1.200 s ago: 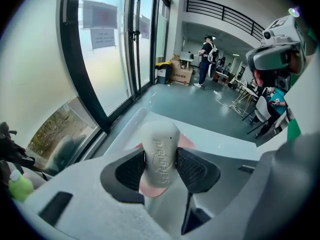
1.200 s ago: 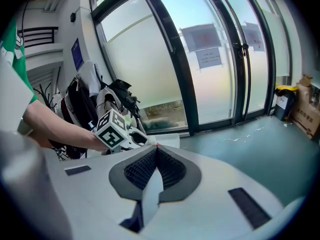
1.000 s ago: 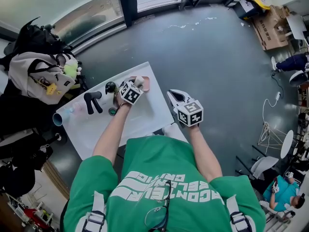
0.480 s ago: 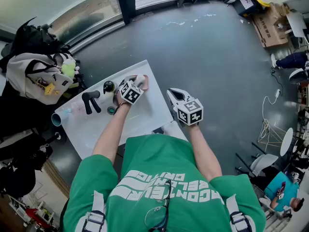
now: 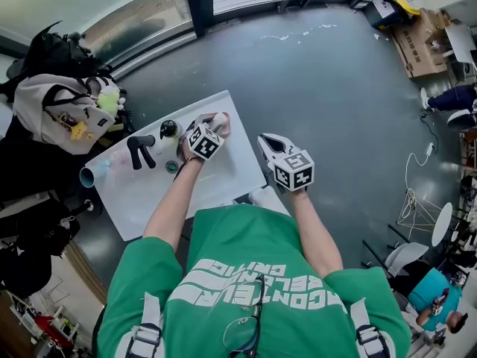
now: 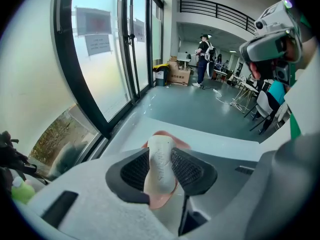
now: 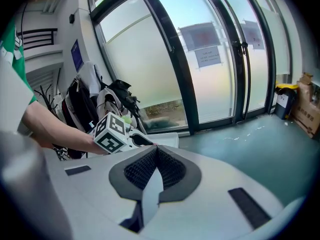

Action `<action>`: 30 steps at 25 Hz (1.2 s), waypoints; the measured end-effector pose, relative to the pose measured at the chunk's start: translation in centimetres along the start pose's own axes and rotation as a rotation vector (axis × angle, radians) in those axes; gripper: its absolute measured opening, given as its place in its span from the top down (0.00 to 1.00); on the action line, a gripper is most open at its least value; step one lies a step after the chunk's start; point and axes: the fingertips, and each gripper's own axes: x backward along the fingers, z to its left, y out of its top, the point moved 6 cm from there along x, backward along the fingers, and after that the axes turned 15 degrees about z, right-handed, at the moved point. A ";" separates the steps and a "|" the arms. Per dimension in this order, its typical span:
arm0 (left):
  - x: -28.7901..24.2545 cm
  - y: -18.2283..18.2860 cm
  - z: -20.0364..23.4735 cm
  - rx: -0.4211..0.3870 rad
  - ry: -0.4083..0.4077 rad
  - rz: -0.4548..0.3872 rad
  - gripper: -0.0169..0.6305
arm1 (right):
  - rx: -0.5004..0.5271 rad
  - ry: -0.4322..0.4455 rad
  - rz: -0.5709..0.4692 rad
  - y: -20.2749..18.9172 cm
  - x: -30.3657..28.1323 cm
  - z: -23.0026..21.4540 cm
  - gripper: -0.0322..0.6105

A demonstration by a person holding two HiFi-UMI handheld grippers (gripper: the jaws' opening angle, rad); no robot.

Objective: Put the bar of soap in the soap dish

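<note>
Left fingers [image 6: 134, 171] closing, gripping soap [image 6: 160, 164] upright over soap dish [image 6: 160, 200] | right fingers [image 7: 137, 171] clenched

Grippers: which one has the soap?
The left gripper: its jaws, just closing, pinch the white soap; the right gripper is shut, empty.

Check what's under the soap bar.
A pink soap dish sits under the soap; its rim shows past both ends of the bar. Whether the bar rests on the dish's floor is covered.
</note>
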 end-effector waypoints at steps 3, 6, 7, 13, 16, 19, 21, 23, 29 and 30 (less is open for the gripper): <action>1.8 0.7 -0.5 0.031 0.023 -0.055 0.78 | 0.021 0.017 -0.010 0.4 0.5 0.1 0.93; 3.9 1.0 -1.2 0.071 0.032 -0.113 0.78 | 0.050 0.039 -0.021 0.7 1.0 0.6 0.93; 4.7 1.0 -1.5 0.086 0.035 -0.136 0.78 | 0.060 0.048 -0.025 0.8 1.2 0.8 0.93; 11.2 1.0 -3.4 0.221 0.091 -0.309 0.83 | 0.135 0.110 -0.055 2.2 2.8 1.9 0.93; 14.2 0.7 -4.6 0.272 0.127 -0.378 0.85 | 0.178 0.141 -0.072 2.8 3.5 2.8 0.93; 16.7 0.2 -6.1 0.328 0.159 -0.436 0.89 | 0.214 0.178 -0.095 3.2 4.6 3.8 0.93; 18.1 -0.1 -7.2 0.369 0.177 -0.469 0.91 | 0.236 0.209 -0.114 3.5 5.4 4.4 0.93; 19.6 -0.3 -8.2 0.419 0.202 -0.505 0.93 | 0.262 0.237 -0.130 3.8 6.3 5.1 0.93; 22.4 -1.2 -11.7 0.540 0.260 -0.594 0.96 | 0.359 0.301 -0.139 3.2 8.2 6.7 0.93; 22.6 -1.3 -12.3 0.549 0.268 -0.601 0.96 | 0.374 0.308 -0.135 2.8 8.4 6.8 0.93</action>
